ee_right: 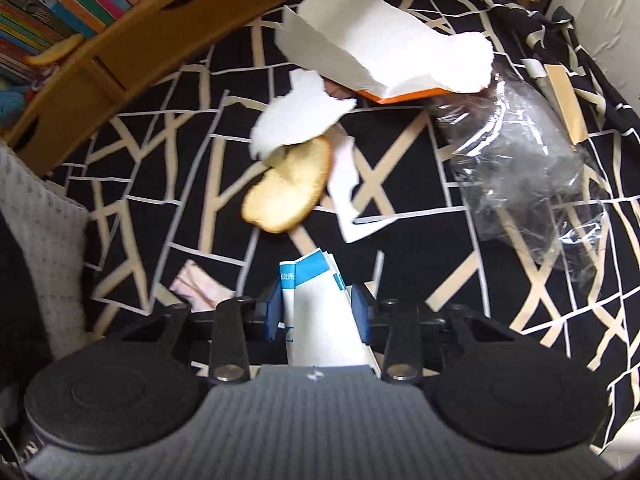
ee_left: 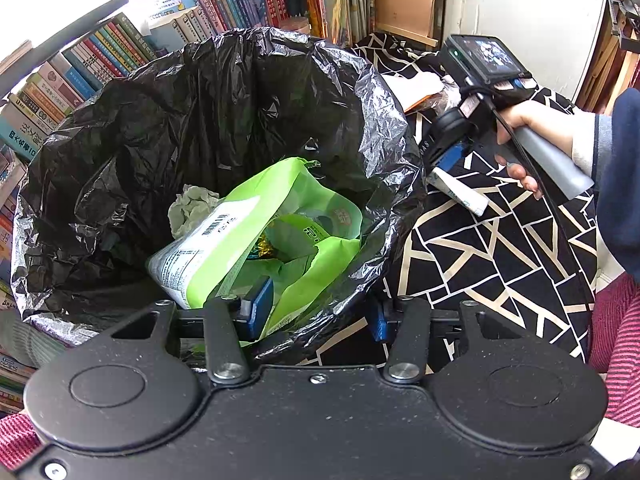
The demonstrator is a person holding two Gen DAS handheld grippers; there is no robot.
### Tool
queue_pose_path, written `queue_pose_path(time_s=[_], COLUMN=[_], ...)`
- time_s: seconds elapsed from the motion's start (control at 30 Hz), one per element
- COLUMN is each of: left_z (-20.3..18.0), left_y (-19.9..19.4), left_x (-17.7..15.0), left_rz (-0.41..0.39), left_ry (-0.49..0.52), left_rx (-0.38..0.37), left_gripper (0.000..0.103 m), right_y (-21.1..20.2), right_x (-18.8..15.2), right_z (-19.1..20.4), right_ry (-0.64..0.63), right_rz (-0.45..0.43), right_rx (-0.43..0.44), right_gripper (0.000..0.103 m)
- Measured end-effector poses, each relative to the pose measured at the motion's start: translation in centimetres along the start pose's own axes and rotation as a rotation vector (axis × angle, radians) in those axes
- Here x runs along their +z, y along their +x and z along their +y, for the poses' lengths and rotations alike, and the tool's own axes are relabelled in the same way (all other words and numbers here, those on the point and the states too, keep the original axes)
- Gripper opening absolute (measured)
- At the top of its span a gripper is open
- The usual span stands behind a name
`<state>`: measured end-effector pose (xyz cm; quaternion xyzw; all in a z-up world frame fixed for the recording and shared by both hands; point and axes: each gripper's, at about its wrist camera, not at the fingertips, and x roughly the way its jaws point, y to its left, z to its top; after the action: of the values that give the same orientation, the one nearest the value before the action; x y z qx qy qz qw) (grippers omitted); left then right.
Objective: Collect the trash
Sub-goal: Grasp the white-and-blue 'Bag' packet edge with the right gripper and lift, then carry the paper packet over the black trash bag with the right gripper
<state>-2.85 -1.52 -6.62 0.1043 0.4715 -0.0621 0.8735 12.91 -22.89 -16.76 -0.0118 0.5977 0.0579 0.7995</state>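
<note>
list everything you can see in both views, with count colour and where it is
bin bag: one, black, lining the bin beside the patterned cloth
green packet: one, bright green, inside the bin bag
crumpled tissue: one, pale, in the bin bag left of the packet
patterned cloth: one, black with cream lines, under the litter
bread slice: one, golden, on the cloth
torn paper: several pieces, white, on the cloth past the bread
clear plastic bag: one, see-through, right of the bread
books: many, mixed colours, on shelves behind the bin
carton: one, white and blue, between the right gripper's fingers
left gripper: black with blue pads, holding the bin bag's rim
right gripper: black with blue pads, closed on the carton
hand: one, holding the right gripper's handle
</note>
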Motion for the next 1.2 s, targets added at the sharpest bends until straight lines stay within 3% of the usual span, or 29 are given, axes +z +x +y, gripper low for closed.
queue_pose_path(time_s=[0.03,0.07,0.1,0.17,0.23,0.43,0.5,0.57,0.7,0.77,1.03,1.2], left_z=[0.0,0.0,0.0,0.0,0.0,0.1,0.1,0.1,0.1,0.0,0.1,0.2], left_y=[0.0,0.0,0.0,0.0,0.0,0.1,0.1,0.1,0.1,0.1,0.1,0.1], left_x=[0.0,0.0,0.0,0.0,0.0,0.0,0.0,0.0,-0.1,-0.1,-0.1,-0.1], left_rz=[0.0,0.0,0.001,0.0,0.0,0.0,0.0,0.0,0.0,0.0,-0.001,0.003], left_ry=[0.0,0.0,0.001,0.0,0.0,0.0,-0.001,0.0,-0.001,0.0,-0.002,-0.009], left_rx=[0.0,0.0,0.0,0.0,-0.001,0.0,-0.001,0.0,-0.001,0.0,-0.003,-0.007], left_gripper=[0.046,0.047,0.047,0.047,0.047,0.047,0.046,0.047,0.047,0.047,0.046,0.046], right_y=[-0.2,-0.5,-0.7,-0.7,-0.4,2.5,2.5,2.0,1.0,0.2,-4.6,-9.8], right_x=[0.1,0.1,-0.1,-0.3,-0.7,-2.1,-2.2,-2.0,-1.3,-0.9,0.8,1.6], right_z=[0.2,0.7,1.2,1.8,2.2,1.9,1.6,1.8,2.2,2.4,3.1,3.3], right_ry=[-0.011,-0.053,-0.103,-0.185,-0.242,-0.248,-0.199,-0.175,-0.1,-0.075,0.037,0.099], right_rz=[-0.002,-0.014,-0.031,-0.029,-0.016,0.128,0.116,0.095,0.049,0.031,-0.143,-0.309], right_rx=[-0.013,-0.029,-0.034,-0.036,-0.045,-0.102,-0.075,-0.072,-0.07,-0.075,0.025,0.191], right_gripper=[0.058,0.065,0.066,0.081,0.088,0.088,0.083,0.061,0.052,0.04,0.029,0.029])
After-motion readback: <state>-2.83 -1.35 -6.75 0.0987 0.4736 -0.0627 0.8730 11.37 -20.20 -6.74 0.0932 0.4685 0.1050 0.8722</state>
